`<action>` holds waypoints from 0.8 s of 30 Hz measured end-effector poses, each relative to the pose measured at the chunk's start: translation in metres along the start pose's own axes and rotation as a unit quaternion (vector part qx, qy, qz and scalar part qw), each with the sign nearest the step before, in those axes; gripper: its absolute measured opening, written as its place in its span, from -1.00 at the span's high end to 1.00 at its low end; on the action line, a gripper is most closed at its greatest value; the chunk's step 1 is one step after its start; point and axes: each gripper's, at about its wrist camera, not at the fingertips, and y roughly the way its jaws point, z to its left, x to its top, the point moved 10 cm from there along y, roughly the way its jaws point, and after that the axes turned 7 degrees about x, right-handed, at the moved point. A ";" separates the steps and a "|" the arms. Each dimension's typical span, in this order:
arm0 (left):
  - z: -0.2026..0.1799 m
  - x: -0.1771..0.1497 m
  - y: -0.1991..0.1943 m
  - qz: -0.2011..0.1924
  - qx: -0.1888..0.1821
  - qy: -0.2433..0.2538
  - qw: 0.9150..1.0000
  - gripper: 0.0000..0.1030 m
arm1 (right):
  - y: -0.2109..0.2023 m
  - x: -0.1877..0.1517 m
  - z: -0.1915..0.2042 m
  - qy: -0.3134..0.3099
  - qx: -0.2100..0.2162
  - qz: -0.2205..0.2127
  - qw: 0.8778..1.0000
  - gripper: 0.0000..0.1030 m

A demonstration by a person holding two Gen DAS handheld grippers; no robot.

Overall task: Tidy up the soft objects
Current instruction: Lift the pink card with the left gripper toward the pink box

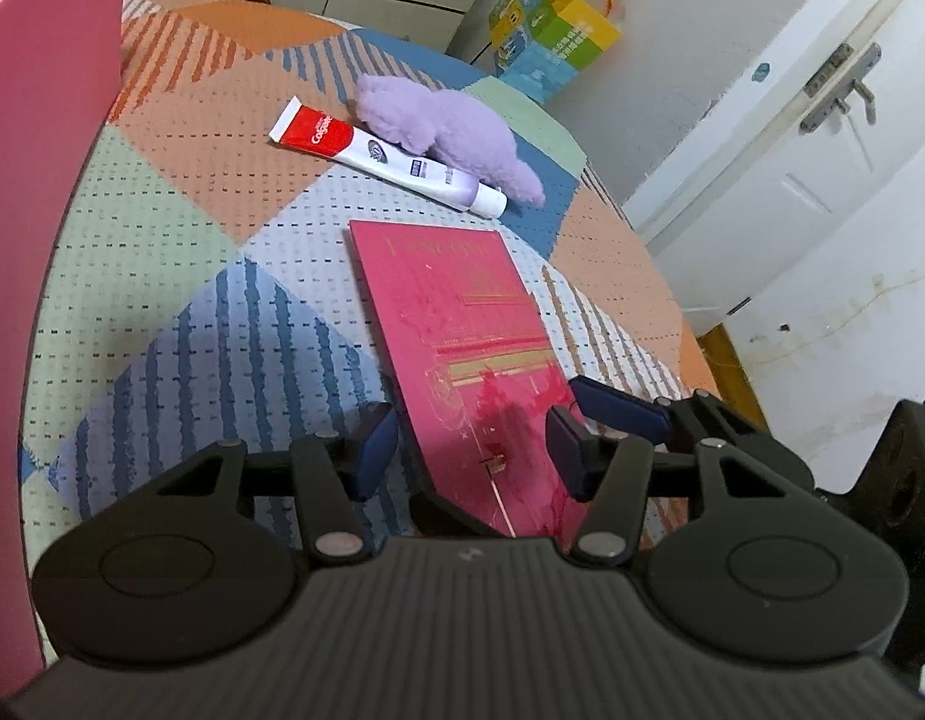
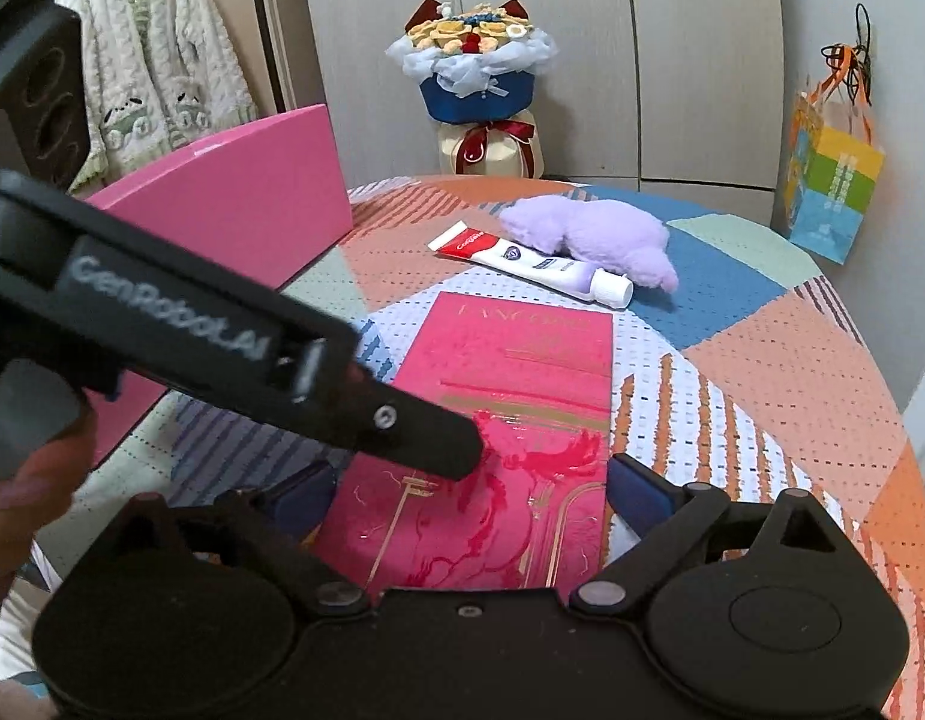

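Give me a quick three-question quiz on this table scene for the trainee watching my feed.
1. True or false: the toothpaste tube lies between the purple plush toy and the red flat box.
2. Which gripper straddles the near end of the red flat box with both fingers clear of its sides? A) left gripper B) right gripper C) neither
3. Fill in: the tall panel standing at the table's left edge in the right wrist view is coloured ____.

Key: 1 true. 2 B; the left gripper sits over the box's near left edge instead. 3 pink, the pink panel.
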 end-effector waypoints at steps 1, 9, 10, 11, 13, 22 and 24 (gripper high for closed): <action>-0.003 -0.002 0.000 0.003 -0.001 0.007 1.000 0.09 | 0.000 0.000 0.000 0.001 0.001 -0.001 1.000 -0.91; -0.010 -0.015 -0.009 -0.002 0.033 0.044 0.998 0.33 | -0.006 0.001 -0.002 0.010 -0.001 0.006 1.000 -0.84; -0.011 -0.016 -0.010 -0.002 0.032 0.044 0.999 0.33 | -0.007 0.000 -0.002 0.012 0.000 0.007 1.000 -0.84; -0.011 -0.018 -0.011 -0.003 0.032 0.044 0.999 0.33 | -0.008 0.000 -0.002 0.014 0.001 0.007 1.000 -0.84; -0.013 -0.019 -0.015 -0.006 0.033 0.045 0.998 0.33 | -0.011 -0.002 0.000 0.015 0.002 0.007 1.000 -0.84; -0.023 -0.026 -0.049 -0.018 0.031 0.058 0.998 0.33 | -0.033 0.003 0.018 0.005 -0.002 0.007 1.000 -0.84; -0.025 -0.030 -0.059 -0.015 0.029 0.057 0.998 0.33 | -0.041 0.004 0.025 -0.002 -0.004 0.011 1.000 -0.84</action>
